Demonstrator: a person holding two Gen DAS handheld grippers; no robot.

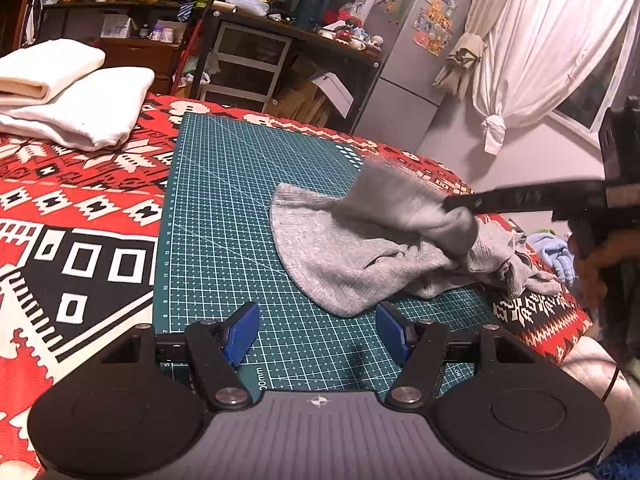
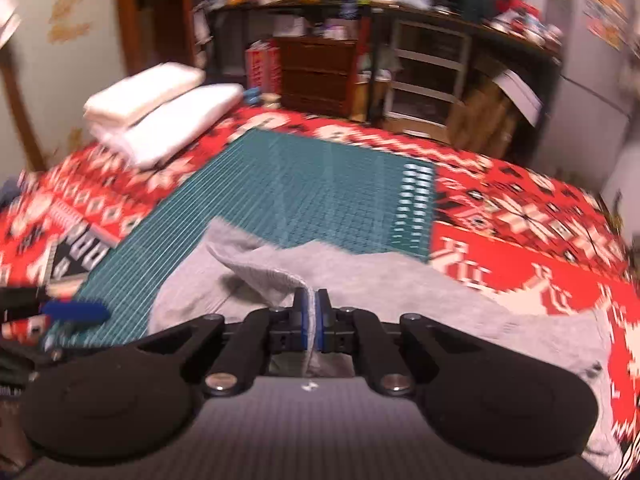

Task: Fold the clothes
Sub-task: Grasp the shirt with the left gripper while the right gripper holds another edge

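Observation:
A grey knit garment [image 1: 344,264] lies crumpled on the green cutting mat [image 1: 224,208], its right part trailing onto the red patterned blanket. My right gripper [image 2: 311,308] is shut on a fold of the grey garment [image 2: 264,276], and cloth shows between its blue pads. In the left wrist view the right gripper [image 1: 456,204] reaches in from the right and lifts a flap of the cloth, blurred by motion. My left gripper [image 1: 318,330] hovers over the mat's near edge, open, with nothing between its blue pads [image 1: 242,334]. The garment's rounded hem lies just beyond them.
Two folded white towels [image 1: 68,96] are stacked at the blanket's far left. The red, white and black patterned blanket [image 1: 60,208] covers the bed. Cluttered shelves [image 1: 248,52], a grey fridge [image 1: 412,52] and white curtains [image 1: 532,52] stand behind. Blue cloth [image 1: 556,252] lies off the bed's right edge.

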